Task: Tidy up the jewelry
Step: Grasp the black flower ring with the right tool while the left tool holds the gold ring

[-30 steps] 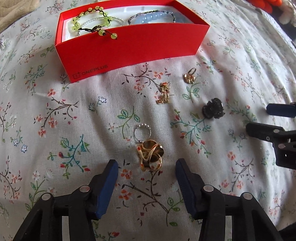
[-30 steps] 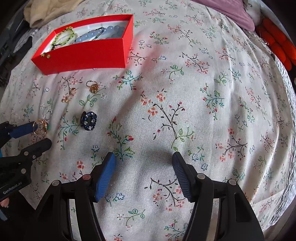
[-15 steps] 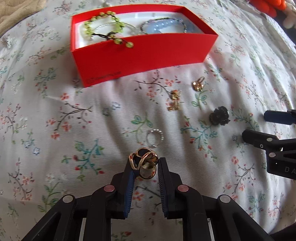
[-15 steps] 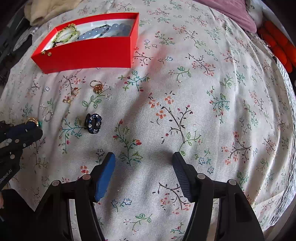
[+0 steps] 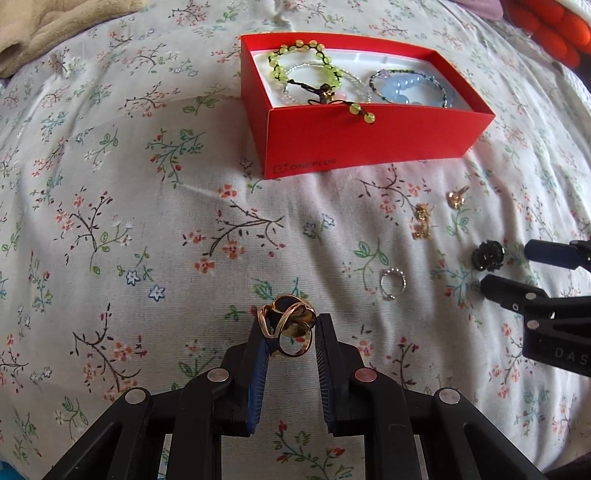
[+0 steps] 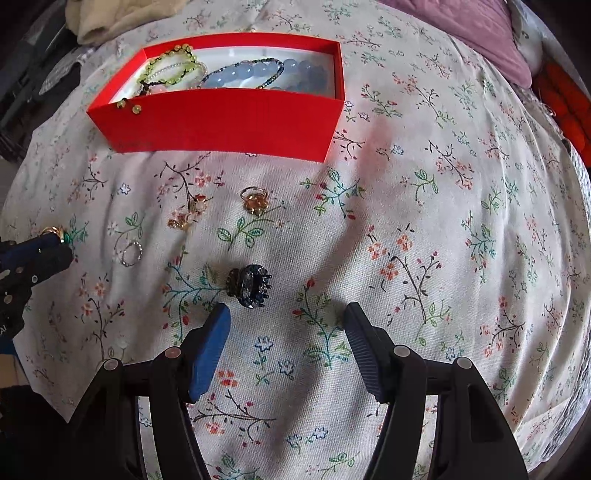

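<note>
My left gripper [image 5: 290,332] is shut on a large gold ring [image 5: 288,328] and holds it above the floral cloth. The red box [image 5: 369,140] with bead bracelets [image 5: 306,70] stands ahead, slightly right. My right gripper [image 6: 286,332] is open, just short of a dark blue flower ring [image 6: 249,282], which also shows in the left wrist view [image 5: 488,254]. A small silver ring [image 6: 131,253], gold earrings [image 6: 188,214] and a gold stone ring [image 6: 255,201] lie loose on the cloth before the box [image 6: 229,122]. The left gripper shows at the left edge [image 6: 55,240].
A beige cloth [image 5: 55,26] lies at the far left, a purple pillow [image 6: 472,33] and orange items [image 6: 569,99] at the far right. The floral bedsheet [image 5: 129,221] is soft and creased. The right gripper's fingers [image 5: 517,291] reach in from the right.
My left gripper closed on the gold ring, lifted it and shifted left, away from the other pieces. My right gripper moved forward to the dark flower ring and stays open.
</note>
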### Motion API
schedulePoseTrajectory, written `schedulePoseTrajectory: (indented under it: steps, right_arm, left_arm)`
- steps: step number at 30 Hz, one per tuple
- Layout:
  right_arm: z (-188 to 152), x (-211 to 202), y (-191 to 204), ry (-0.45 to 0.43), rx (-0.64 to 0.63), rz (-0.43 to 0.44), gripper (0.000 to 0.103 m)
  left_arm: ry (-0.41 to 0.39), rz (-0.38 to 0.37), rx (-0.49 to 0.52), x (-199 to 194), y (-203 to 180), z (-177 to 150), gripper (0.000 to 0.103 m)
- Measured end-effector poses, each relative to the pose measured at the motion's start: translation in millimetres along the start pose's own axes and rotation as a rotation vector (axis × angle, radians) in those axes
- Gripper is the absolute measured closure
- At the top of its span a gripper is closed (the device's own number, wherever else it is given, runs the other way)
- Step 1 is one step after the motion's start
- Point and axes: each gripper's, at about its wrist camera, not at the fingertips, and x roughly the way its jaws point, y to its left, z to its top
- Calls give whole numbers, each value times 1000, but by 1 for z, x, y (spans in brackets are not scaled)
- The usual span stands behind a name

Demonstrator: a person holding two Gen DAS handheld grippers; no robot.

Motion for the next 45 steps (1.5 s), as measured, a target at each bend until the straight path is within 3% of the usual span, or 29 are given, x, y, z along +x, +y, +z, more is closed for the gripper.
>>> schedulePoseTrajectory:
  steps: [2,7,12,19,31,45]
  right_arm:
    - [4,0,5,-7,-10,0,37]
    - [11,0,13,-11,-53,12,67]
    - [10,2,22,-11,-89,6,83]
    - [9,1,30,-24,-91,2,83]
    - [8,-38,24,-91,-68,55,83]
    - [26,-78,2,-197,20,130,83]
  left_arm:
    - [5,1,0,0,2,-1,84]
    - [11,2,-4,2,4,-1,84]
    - [11,3,-10,1,4,0,84]
    - [12,3,-11,2,5,1,84]
    - [-1,-10,-32,-4,7,2,84]
    - [-105,-69,-108,-23,15,30,84]
